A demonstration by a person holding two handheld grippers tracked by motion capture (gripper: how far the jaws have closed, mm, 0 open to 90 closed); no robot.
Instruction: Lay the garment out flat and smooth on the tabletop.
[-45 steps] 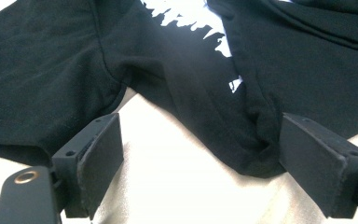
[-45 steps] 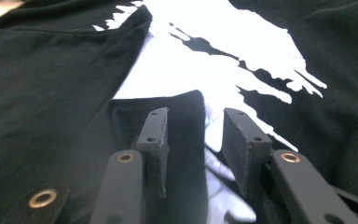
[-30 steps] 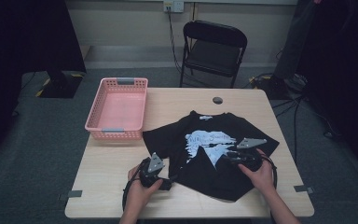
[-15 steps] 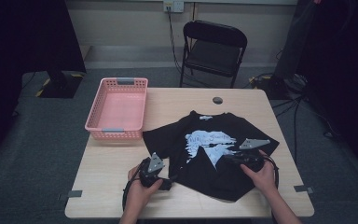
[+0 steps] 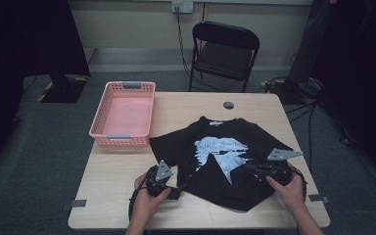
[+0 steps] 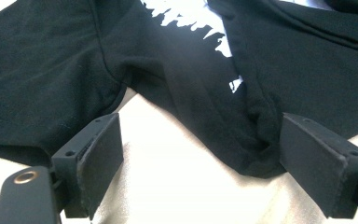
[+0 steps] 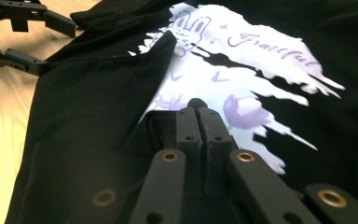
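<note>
A black T-shirt (image 5: 225,147) with a white and lilac print (image 7: 242,70) lies spread on the wooden table (image 5: 186,105). My right gripper (image 5: 250,168) is over the shirt's right half. Its jaws (image 7: 198,112) are shut, with a small nub of black cloth pinched at their tips, and a fold of cloth rises over the print. My left gripper (image 5: 178,190) rests at the shirt's left lower edge with its jaws (image 6: 200,163) wide open. The bunched hem (image 6: 261,149) lies against one pad and bare table shows between them. The left gripper (image 7: 56,46) also appears in the right gripper view.
A pink plastic basket (image 5: 122,115) stands at the table's back left. A small dark round thing (image 5: 228,105) lies near the far edge. Behind the table is a black folding chair (image 5: 225,54). Bare wood (image 5: 112,176) shows left of the shirt.
My right gripper has shut on the shirt's cloth and moved a little to the right and up, lifting a fold. The left gripper has stayed put.
</note>
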